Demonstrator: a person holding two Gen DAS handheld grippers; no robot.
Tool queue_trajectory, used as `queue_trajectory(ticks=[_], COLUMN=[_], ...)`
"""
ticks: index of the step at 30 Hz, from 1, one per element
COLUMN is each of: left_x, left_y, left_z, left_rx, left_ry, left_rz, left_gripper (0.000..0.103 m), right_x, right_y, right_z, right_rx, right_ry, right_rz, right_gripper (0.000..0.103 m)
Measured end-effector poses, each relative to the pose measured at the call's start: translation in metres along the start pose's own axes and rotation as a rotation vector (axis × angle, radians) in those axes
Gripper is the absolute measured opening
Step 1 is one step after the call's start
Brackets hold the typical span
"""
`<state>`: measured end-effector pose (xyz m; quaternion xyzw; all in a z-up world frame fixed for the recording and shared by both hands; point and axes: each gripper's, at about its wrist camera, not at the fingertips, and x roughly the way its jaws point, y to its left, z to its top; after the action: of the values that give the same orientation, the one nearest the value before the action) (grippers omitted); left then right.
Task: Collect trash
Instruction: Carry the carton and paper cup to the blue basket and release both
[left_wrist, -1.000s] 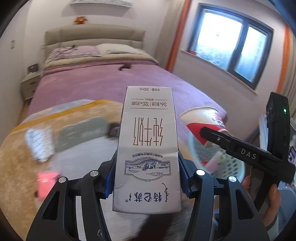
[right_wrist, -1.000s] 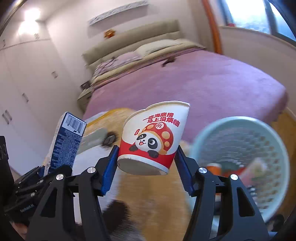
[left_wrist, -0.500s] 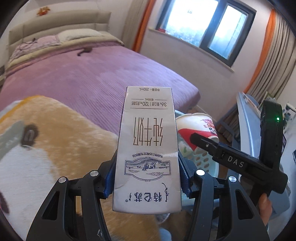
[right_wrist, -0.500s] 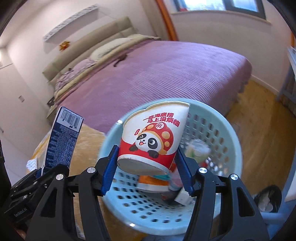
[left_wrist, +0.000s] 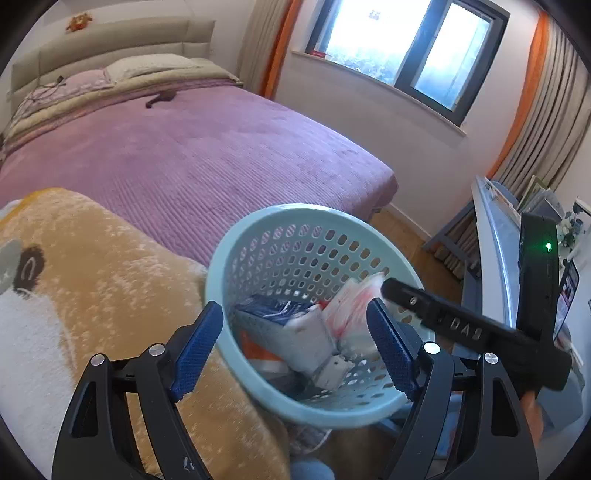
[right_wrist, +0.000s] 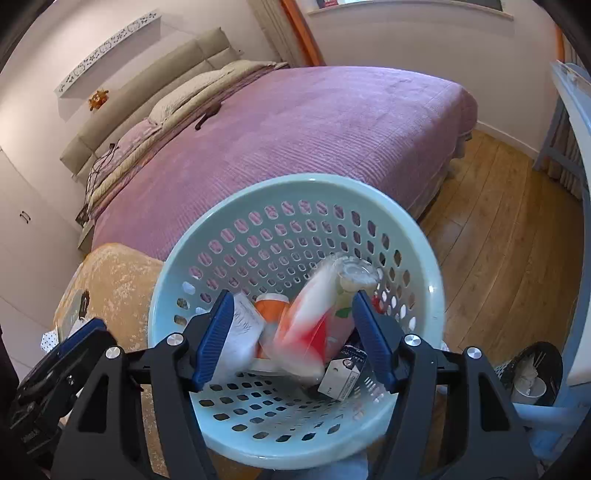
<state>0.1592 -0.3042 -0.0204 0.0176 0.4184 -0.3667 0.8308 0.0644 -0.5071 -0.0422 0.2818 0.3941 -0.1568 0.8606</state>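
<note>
My left hand-held gripper (left_wrist: 295, 332), jaws opening and empty, hangs over the pale blue basket (left_wrist: 236, 251); the milk carton (left_wrist: 291, 332) lies inside. My right hand-held gripper (right_wrist: 291, 325), jaws also opening, lets the blurred noodle cup (right_wrist: 306, 325) drop among the basket's trash.

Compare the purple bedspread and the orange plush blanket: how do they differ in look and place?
The purple bedspread is one plain colour with fine ribbing; the orange plush blanket is fluffy, speckled, with white and dark patches. The bedspread covers the bed beyond the light blue basket; the blanket lies nearer the camera, left of the basket. Both are soft covers that lie spread out.
</note>
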Motion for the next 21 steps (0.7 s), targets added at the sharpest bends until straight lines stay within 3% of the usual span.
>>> queue_trajectory(ticks=[7,13,21], left_x=[-0.039,-0.087,-0.177], left_y=[0.010,0.041,0.104], left_z=[-0.010,-0.022,-0.041], left_rx=[-0.002,-0.055,-0.123], left_ry=[-0.060,-0.132,-0.293], left_rz=[0.024,0.060,0.247], left_gripper=[0.078,0.078,0.078], right_x=[-0.020,-0.037,-0.046], right_y=[0.014,0.059,0.143], right_z=[-0.002,-0.009,-0.035], right_rx=[-0.020,-0.107,-0.232], right_ry=[-0.041,-0.072,-0.079], right_rz=[0.045,0.117,0.267], right_gripper=[0.063,0.063,0.063])
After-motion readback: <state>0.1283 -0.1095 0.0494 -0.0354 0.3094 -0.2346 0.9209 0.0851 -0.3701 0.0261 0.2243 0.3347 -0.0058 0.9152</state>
